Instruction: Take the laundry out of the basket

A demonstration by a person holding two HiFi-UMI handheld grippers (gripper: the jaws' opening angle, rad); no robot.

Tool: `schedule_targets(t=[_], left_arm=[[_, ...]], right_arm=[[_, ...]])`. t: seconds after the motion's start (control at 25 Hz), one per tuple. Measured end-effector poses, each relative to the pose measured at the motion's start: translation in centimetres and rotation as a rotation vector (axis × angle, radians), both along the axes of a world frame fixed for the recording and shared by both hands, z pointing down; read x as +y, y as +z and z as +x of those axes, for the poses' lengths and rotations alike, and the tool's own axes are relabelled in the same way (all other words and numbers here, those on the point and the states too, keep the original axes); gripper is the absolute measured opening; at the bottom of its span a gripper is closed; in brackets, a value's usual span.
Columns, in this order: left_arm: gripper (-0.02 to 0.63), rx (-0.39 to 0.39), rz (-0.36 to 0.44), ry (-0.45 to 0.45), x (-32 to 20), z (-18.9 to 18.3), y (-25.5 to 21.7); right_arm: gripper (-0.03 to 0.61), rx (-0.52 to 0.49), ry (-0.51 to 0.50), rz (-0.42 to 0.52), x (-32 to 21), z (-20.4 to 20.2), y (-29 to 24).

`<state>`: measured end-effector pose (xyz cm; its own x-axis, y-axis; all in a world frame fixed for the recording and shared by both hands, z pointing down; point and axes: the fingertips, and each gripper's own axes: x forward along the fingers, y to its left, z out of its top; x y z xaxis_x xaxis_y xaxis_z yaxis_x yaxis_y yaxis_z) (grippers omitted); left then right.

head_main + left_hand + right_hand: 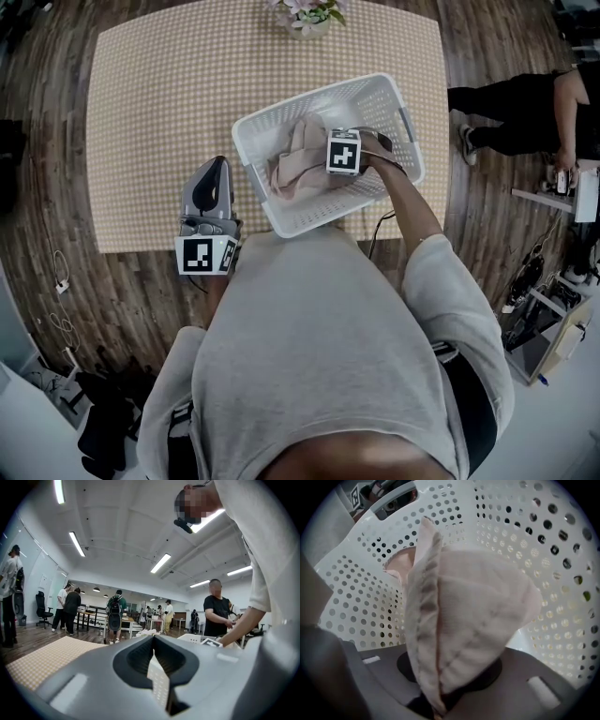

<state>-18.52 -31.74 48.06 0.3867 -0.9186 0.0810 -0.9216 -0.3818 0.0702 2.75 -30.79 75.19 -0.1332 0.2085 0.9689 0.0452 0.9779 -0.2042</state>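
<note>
A white perforated laundry basket (pixel 281 108) stands on the checkered table, near its front edge. Pale pink laundry (pixel 298 155) lies bunched inside it. My right gripper (pixel 328 155) reaches into the basket from the right, its marker cube on top. In the right gripper view the jaws (pixel 440 700) are shut on a fold of the pink cloth (pixel 468 620), which rises in front of the basket wall (pixel 534 536). My left gripper (pixel 216 178) rests at the table's front edge, left of the basket, with its jaws together and nothing in them (pixel 157 677).
A flower vase (pixel 307 17) stands at the table's far edge. The checkered tablecloth (pixel 159 112) spreads left of the basket. A person in black (pixel 525 103) is at the right by a bench. Several people (pixel 115 613) stand in the room beyond.
</note>
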Motion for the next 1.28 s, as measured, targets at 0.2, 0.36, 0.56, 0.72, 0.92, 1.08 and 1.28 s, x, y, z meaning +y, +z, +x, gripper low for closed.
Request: schedule_targets(t=[0.2,0.36,0.56,0.72,0.92,1.08,1.28], left_arm=[[0.011,0.002,0.014,0.019,0.1,0.7,-0.5],[0.011,-0.001,0.034,0.031,0.7,1.3,-1.4],[0.011,0.001,0.067,0.045,1.9,1.6,-2.4],[0.011,-0.002,0.102,0.066,2.6,2.6,-3.5],[0.011,-0.006,0.144,0.094,3.7,3.9,-4.9],[0.011,-0.01,0.166,0.108,4.4,4.7,-5.5],[0.011,-0.015,0.173,0.105,5.5,5.3,-6.0]], right_arm=[[0.13,-0.058,0.007,0.181,-2.4,-1.4,-2.8],[0.129,-0.112,0.026,0.344,-4.9,-2.0,-7.1],[0.13,-0.171,0.109,0.527,-6.0,-1.1,-12.4],[0.13,-0.165,0.127,0.646,-6.3,0.0,-15.7],[0.132,-0.188,0.162,0.667,-4.6,0.6,-16.7],[0.132,-0.21,0.194,0.66,-3.4,0.7,-16.4],[0.132,-0.453,0.459,0.592,-3.2,0.2,-18.4]])
